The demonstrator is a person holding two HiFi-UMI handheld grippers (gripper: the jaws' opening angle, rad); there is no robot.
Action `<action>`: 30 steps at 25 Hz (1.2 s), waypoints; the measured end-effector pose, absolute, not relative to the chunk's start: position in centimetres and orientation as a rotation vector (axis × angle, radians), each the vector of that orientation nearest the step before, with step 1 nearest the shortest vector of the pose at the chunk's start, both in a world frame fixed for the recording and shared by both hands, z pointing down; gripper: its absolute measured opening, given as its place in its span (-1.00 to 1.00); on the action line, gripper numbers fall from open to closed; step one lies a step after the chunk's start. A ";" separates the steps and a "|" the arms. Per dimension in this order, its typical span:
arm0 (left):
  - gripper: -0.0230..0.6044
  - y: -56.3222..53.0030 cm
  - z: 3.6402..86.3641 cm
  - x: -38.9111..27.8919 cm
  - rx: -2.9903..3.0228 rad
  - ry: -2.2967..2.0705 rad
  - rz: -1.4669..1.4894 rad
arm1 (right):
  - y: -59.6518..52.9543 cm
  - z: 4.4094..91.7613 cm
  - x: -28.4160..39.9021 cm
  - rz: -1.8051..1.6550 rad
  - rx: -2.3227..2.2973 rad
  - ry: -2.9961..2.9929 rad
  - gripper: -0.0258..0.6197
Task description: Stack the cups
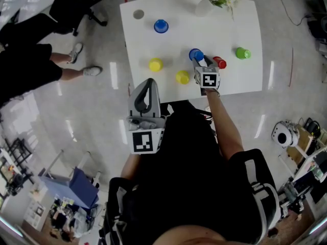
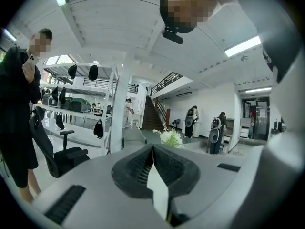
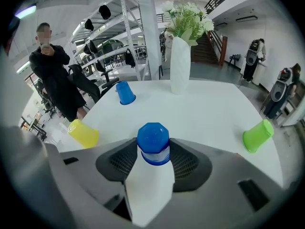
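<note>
blu cup (image 1: pixel 195 54), yel cup (image 1: pixel 156 64), red cup (image 1: pixel 219 62), grn cup (image 1: pixel 242 53), wht table (image 1: pixel 230 19)

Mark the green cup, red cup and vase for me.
green cup (image 3: pixel 257 136), right gripper view, on its side wall.
red cup (image 1: pixel 220 63), head view, on its body.
vase (image 3: pixel 180 68), right gripper view, on the middle of its body.

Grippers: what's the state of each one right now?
Left gripper: closed, nothing between its jaws.
Right gripper: closed on the blue cup, which stands upside down.
</note>
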State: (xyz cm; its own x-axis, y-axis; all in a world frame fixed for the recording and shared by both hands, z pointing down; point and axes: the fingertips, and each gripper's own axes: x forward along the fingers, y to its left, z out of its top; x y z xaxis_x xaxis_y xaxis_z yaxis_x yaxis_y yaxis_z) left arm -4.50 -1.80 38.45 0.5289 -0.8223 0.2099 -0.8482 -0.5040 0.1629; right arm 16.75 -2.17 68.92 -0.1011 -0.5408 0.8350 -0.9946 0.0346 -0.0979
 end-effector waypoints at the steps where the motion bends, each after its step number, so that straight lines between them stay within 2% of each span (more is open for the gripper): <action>1: -0.86 -1.8 38.4 -4.6 2.524 -1.409 0.148 | -2.2 68.7 16.6 0.950 1.561 -1.713 -0.22; 15: -0.86 -0.5 36.7 -7.5 2.513 -1.485 0.080 | -2.3 65.2 11.8 0.865 1.454 -1.843 -0.22; 30: -0.86 0.2 37.0 -10.9 2.473 -1.571 0.040 | -2.7 65.8 5.4 0.740 1.188 -1.938 -0.24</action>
